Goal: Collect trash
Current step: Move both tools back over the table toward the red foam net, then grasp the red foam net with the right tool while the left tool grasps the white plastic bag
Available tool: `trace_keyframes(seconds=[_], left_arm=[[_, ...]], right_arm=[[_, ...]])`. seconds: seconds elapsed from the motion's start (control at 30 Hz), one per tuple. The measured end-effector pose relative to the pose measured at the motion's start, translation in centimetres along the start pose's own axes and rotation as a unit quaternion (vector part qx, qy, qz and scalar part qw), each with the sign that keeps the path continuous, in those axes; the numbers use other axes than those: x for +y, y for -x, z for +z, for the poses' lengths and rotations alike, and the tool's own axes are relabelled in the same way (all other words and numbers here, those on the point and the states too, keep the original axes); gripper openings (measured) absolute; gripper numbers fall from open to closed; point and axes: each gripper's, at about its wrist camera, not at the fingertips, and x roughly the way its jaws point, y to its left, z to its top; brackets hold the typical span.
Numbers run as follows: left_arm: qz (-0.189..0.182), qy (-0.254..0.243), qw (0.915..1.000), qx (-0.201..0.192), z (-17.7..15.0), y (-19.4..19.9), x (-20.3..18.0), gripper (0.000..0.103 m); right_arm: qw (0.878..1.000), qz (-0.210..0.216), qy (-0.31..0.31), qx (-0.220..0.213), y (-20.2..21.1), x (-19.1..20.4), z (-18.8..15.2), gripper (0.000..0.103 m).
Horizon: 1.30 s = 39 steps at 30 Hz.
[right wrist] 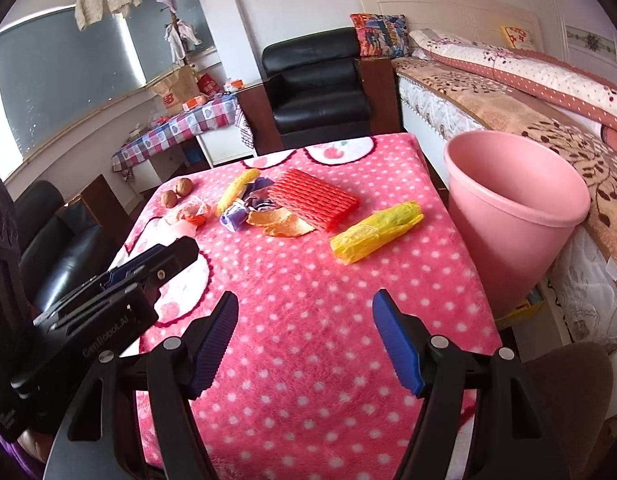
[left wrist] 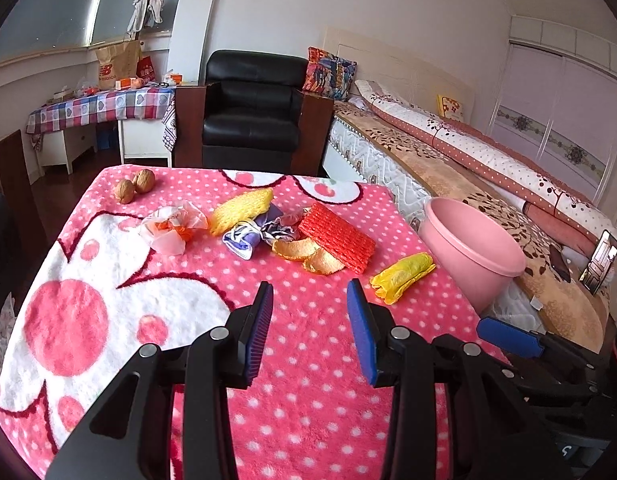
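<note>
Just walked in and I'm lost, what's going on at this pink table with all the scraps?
A person holds two hand-held grippers over the pink polka-dot blanket. The left gripper and right gripper both have open jaws and hold nothing. The trash lies untouched: a rolled yellow plastic bag, a red foam net sleeve, orange peels and crumpled wrappers. The round pink plastic bin stands beside the table.
</note>
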Motion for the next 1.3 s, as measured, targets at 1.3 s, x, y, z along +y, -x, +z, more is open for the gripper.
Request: trace_keyframes(seconds=[1.3], left_arm=[[0.073,0.123,0.9866,0.079,5.8,-8.8,14.9,0.039]], right_arm=[[0.993,0.006,0.098,0.063,-17.2,1.5,8.4,0.062]])
